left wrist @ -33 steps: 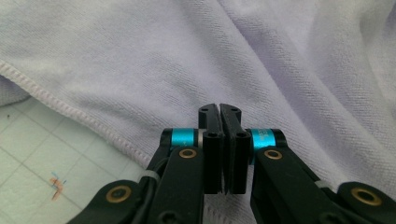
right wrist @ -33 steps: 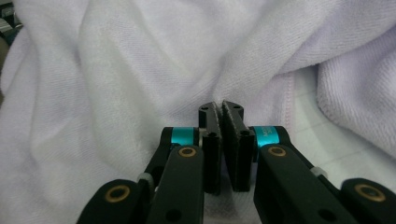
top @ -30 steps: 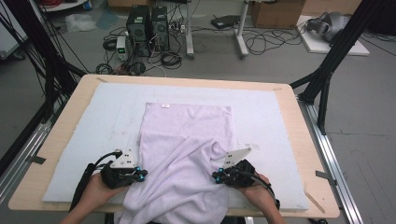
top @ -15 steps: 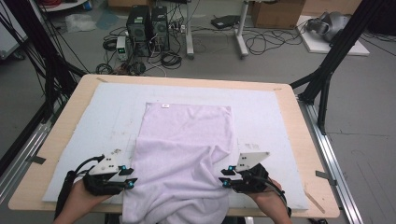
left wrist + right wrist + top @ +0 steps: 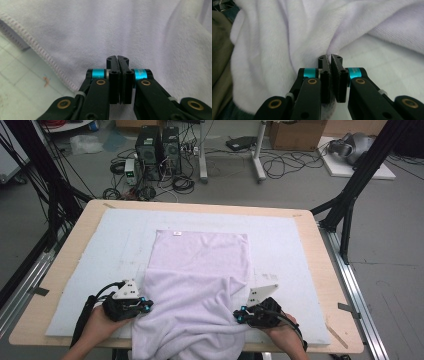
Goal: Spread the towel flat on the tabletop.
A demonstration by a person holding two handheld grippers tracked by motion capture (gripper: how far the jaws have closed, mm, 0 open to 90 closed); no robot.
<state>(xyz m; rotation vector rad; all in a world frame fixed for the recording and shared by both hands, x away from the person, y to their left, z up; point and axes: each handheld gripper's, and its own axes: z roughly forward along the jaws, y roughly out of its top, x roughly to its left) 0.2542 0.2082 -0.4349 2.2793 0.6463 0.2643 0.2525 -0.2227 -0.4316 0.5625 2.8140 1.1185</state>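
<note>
Table (image 5: 320, 270) carries a pale foam mat (image 5: 100, 260), which gives the cloth a flat work surface. Lavender towel (image 5: 200, 290) sits mid-mat: far half lies flat and square, near half is bunched and spills over the near table edge toward the person. Probably a fold or a flatten in progress, with both near edges pinched so the slack can be pulled taut or lifted evenly.

Left gripper (image 5: 145, 306) is at the towel's left near edge. Its jaws have just been closing and now stand together; the left gripper view shows fabric all around the tips and the stitched hem (image 5: 42, 55) running off to the left, but whether cloth is caught between the pads isn't clear.

Right gripper (image 5: 239, 316) is at the right near edge. Its jaws also just closed, clamped on a ridge of towel (image 5: 332, 42) that rises from between the pads, with a tuft poking out below them.
</note>
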